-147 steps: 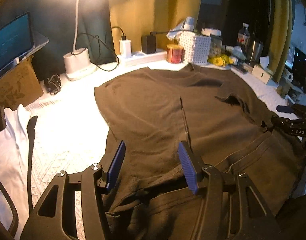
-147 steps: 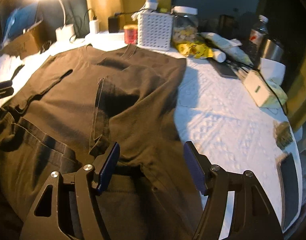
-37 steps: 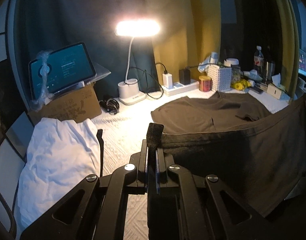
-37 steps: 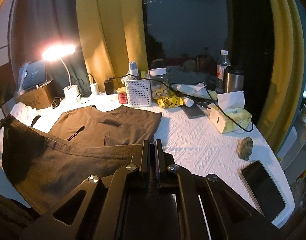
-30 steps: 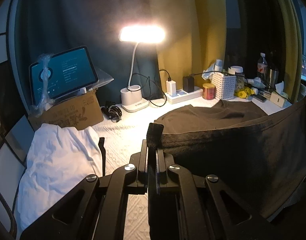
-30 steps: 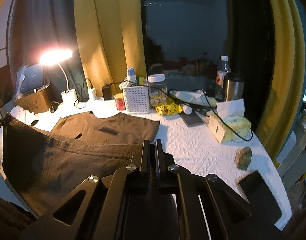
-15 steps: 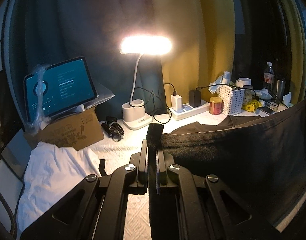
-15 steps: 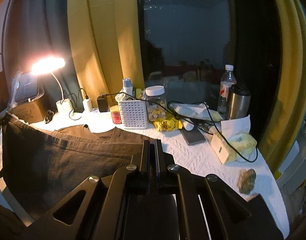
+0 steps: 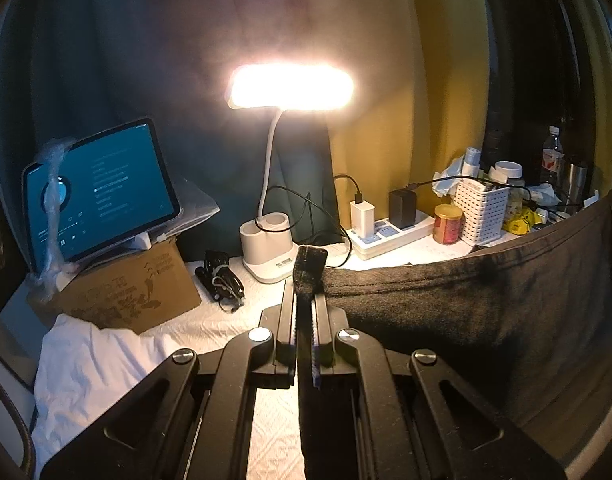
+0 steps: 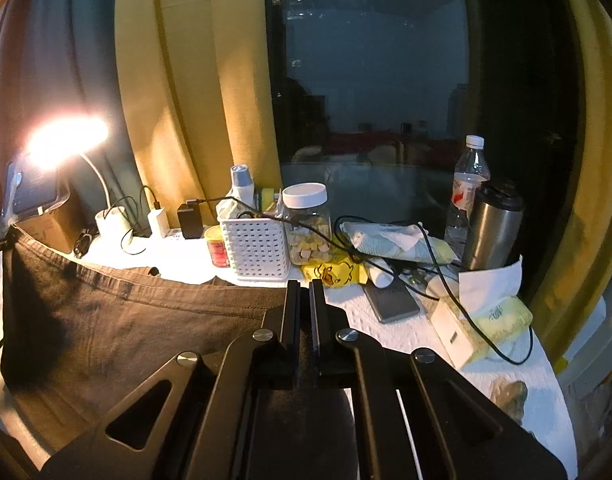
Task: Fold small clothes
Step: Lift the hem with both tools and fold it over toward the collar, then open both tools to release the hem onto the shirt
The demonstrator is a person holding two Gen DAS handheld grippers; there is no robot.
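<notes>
A dark brown T-shirt (image 9: pixel 486 312) hangs stretched between my two grippers, its hem held up like a curtain above the white table. My left gripper (image 9: pixel 305 280) is shut on the hem's left corner, a tuft of cloth sticking up past the fingertips. My right gripper (image 10: pixel 305 292) is shut on the hem's right corner; the same shirt (image 10: pixel 126 320) spreads to the left in the right wrist view. The shirt's lower part is hidden behind the raised cloth.
A lit desk lamp (image 9: pixel 290 88), a tablet (image 9: pixel 102 188) on a cardboard box, a power strip (image 9: pixel 390 232), a white basket (image 10: pixel 254 248), a jar (image 10: pixel 308 228), a bottle and steel cup (image 10: pixel 492 228) line the back. A white garment (image 9: pixel 94 372) lies at left; tissues (image 10: pixel 486 312) and a phone at right.
Both grippers closed on the shirt's hem corners and lifted it off the table; over the last second they rose higher, so the hanging cloth hides more of the table.
</notes>
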